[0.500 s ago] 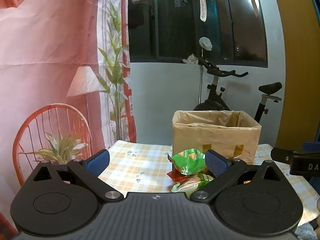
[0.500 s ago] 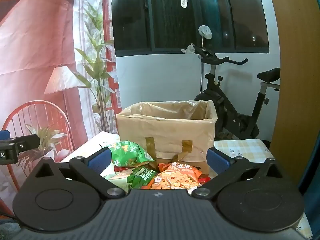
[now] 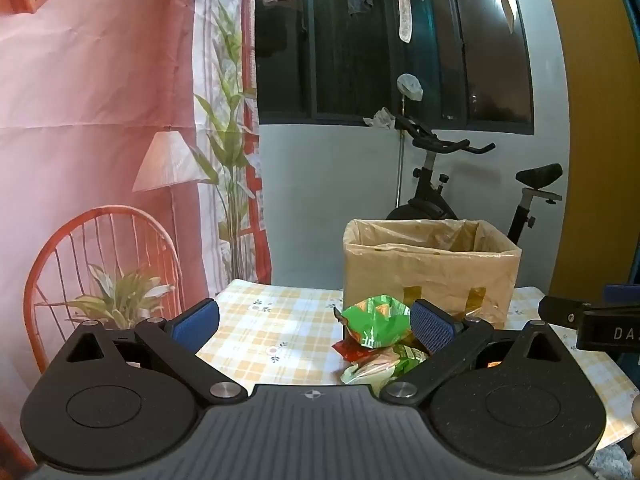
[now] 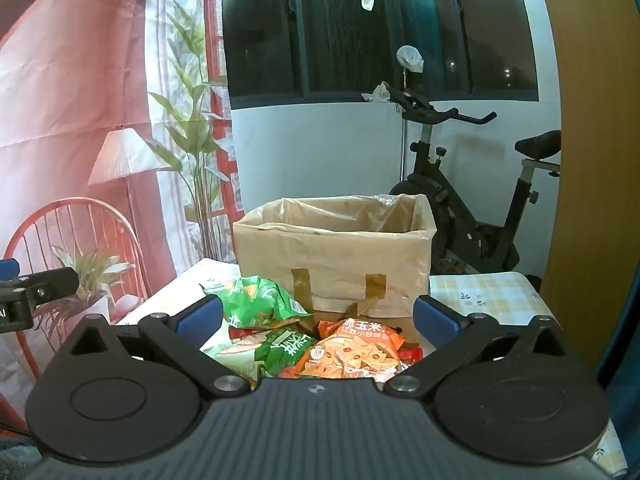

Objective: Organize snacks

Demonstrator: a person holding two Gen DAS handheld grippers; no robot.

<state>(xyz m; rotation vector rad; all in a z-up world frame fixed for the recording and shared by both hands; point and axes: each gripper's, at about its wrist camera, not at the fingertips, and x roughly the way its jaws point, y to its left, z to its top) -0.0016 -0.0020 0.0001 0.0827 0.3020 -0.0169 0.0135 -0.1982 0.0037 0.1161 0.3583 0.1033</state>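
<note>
Snack packets [image 4: 320, 344], orange one lettered "玉米", before both wide-open, empty tools [image 4: 316, 318] [image 3: 314, 326].

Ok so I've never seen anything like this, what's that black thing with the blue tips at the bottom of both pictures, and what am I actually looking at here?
Those are two hand-held grippers, one in each of a person's hands, each with a wide-angle camera looking forward along its two fingers. One picture comes from the left gripper, the other from the right gripper. The blue tips are the finger pads.

Both grippers are open and hold nothing.

Ahead is a table with a checked cloth. On it lies a pile of snack bags: a crumpled green bag, an orange bag and others around them. Behind the pile stands an open cardboard box lined with plastic. An exercise bike stands by the wall behind.
</note>
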